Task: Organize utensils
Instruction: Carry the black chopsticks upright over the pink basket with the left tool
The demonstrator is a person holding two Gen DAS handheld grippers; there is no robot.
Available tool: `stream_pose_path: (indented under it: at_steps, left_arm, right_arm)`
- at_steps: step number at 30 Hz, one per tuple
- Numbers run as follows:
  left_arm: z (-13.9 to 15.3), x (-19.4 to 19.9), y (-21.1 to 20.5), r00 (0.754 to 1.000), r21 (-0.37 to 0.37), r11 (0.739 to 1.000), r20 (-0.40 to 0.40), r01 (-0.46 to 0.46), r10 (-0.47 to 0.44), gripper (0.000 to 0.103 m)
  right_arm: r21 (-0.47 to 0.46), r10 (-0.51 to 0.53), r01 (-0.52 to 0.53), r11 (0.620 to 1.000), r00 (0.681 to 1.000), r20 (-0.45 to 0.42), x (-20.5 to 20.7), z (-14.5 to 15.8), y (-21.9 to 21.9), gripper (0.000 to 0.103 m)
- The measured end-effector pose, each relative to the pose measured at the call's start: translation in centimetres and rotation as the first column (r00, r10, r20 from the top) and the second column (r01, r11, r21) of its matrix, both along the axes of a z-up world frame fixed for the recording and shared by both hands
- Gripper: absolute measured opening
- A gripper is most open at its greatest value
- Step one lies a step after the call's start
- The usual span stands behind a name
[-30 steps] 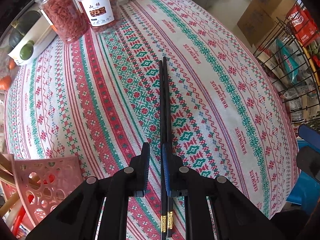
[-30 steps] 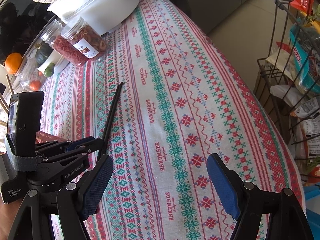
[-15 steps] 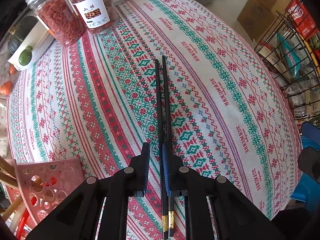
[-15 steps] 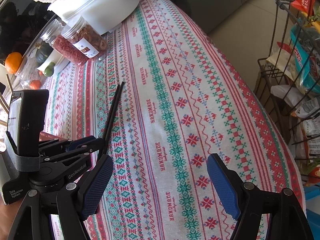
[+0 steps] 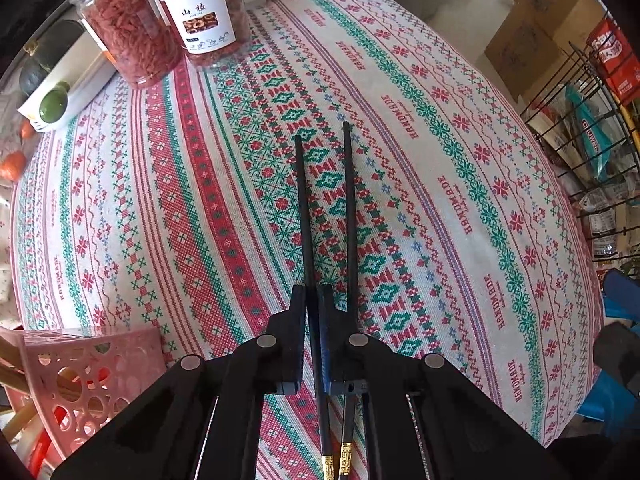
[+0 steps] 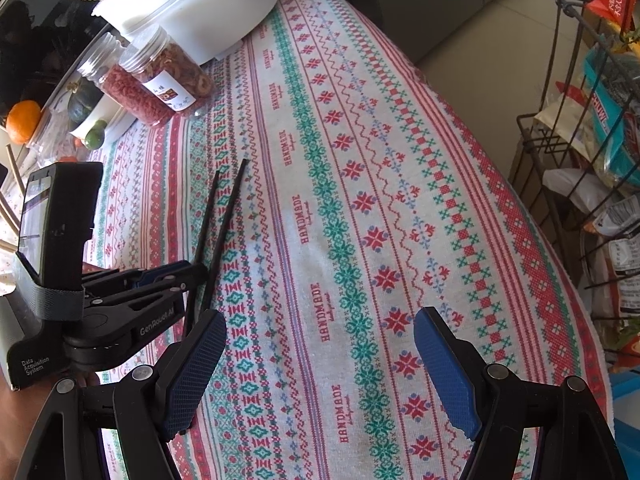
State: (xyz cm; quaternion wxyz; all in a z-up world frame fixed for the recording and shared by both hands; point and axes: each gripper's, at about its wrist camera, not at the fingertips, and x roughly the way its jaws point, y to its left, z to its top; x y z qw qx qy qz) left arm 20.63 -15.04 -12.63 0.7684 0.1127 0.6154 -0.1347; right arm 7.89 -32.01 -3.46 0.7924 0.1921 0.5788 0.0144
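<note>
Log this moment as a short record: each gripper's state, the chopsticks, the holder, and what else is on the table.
left gripper: shut on one black chopstick
second chopstick: outside the jaws, beside the right finger, tips splayed apart
right gripper: open, nothing between its pads, above the tablecloth
pink basket: lower left, holds wooden sticks
two jars: upright at the far edge

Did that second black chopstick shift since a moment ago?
Yes. The right chopstick swung away from its partner, tip toward the wire rack, as the left tongs closed.
</note>
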Motion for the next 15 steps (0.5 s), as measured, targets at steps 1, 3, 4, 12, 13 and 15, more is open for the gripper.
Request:
stream_pose_path:
  at_steps: [1,3,4,12,13,15]
  left_arm:
    - [0.5,-0.5,0.3,1.000,-0.011,1.000,0.027,0.002,-0.001,0.006]
    - [1.8,-1.7,0.8,0.997,-0.030,0.999,0.076,0.022,-0.020,0.006]
    - [2.6,-2.4,1.1,0.994,-0.035,0.999,0.101,0.032,-0.028,0.006]
    - [9.8,-9.8,5.1,0.957,-0.132,0.986,0.284,0.102,-0.061,0.006]
    - [10.3,-10.6,5.8,0.952,-0.146,0.984,0.301,0.105,-0.057,0.006]
    - [11.2,-12.4,7.2,0.941,-0.177,0.978,0.334,0.109,-0.044,0.006]
  right_arm:
    - [-0.001,-0.005,0.005,1.000,1.000,-0.003,0.1,-0.1,0.0,0.082]
    - [-0.003,-0.016,0.016,1.000,1.000,-0.010,0.3,-0.3,0.0,0.082]
    - [-0.006,-0.019,0.019,1.000,1.000,-0.012,0.4,-0.4,0.1,0.082]
    - [-0.036,-0.009,0.006,0.999,0.998,-0.070,2.4,-2.8,2.1,0.082]
    - [-0.039,-0.005,0.002,0.999,0.997,-0.077,2.7,-3.3,2.5,0.082]
    - [-0.041,0.005,-0.009,0.999,0.996,-0.084,3.4,-4.0,3.3,0.082]
